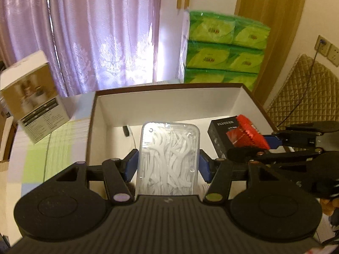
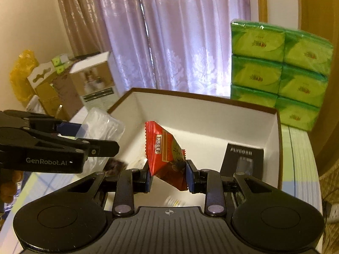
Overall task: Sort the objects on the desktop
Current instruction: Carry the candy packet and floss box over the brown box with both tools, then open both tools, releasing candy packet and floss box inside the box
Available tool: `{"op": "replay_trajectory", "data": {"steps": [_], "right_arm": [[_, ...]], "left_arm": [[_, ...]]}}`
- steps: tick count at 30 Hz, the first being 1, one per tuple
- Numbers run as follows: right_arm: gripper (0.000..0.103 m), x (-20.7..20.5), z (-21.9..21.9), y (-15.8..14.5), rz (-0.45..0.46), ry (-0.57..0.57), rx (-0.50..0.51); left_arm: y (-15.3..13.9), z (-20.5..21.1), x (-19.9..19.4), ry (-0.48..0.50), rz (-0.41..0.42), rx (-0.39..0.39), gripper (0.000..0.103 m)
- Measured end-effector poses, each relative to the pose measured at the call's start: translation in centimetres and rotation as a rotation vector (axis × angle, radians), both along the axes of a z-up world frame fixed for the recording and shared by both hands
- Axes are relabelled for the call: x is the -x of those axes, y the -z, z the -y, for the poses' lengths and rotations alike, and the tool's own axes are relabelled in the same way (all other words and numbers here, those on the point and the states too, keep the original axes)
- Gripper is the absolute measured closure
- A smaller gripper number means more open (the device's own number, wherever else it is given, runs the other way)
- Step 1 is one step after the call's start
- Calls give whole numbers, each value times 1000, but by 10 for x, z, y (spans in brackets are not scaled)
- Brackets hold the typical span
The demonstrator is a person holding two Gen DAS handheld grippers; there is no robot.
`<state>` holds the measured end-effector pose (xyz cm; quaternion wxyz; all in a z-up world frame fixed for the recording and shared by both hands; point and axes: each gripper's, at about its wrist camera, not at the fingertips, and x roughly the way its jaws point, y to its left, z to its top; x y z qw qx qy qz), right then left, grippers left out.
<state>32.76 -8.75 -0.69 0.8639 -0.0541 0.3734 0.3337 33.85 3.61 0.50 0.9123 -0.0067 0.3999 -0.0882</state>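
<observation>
Desktop objects were being gathered into one open white box point(image 1: 167, 105), evidently chosen as the sorting bin, since both carried items were held over its opening. Beyond the box, a stack of green tissue packs point(image 2: 279, 74) was seen against the purple curtain point(image 1: 95, 31), and a printed carton point(image 1: 34, 97) stood just beside the box's left wall.

Inside the box, a black packet point(image 2: 241, 163) was already lying near the right wall, tilted against it.

A clear plastic case of white floss picks point(image 1: 168, 158) was clamped between the blue pads of the left gripper point(image 1: 168, 165). Its long axis was seen to run forward along the fingers, the far end pointing into the box, probably so that it could be lowered in flat.

A red snack sachet point(image 2: 167, 154) was pinched at its lower part by the right gripper point(image 2: 168, 177), jaws closed on it. It was held tilted, its long axis slanting up and to the left, with one serrated end uppermost. That loose grip was judged adequate for a simple drop into the box.
</observation>
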Motion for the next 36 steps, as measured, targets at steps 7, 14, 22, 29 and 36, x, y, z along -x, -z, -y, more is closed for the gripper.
{"op": "replay_trajectory", "data": {"steps": [7,14,22,29,36], "right_arm": [[74,-56,-13,25,-71,25,36],[74,-96,-19,53,-137,61,76],[74,-123,-22,69,-183,89,86],[74,-129,-25,67,-169,80,99],[74,-130,-29,67,-155,100,103]], "left_arm": [[29,-6,-64,-11,-74,1,49],[64,-19,-111,-47,-169,39,49],[91,-23,-143,-77,-216,28,49],[86,-22,-150,-62,-184,16,50],[82,-18,-149,-49,-173,-39,50]]}}
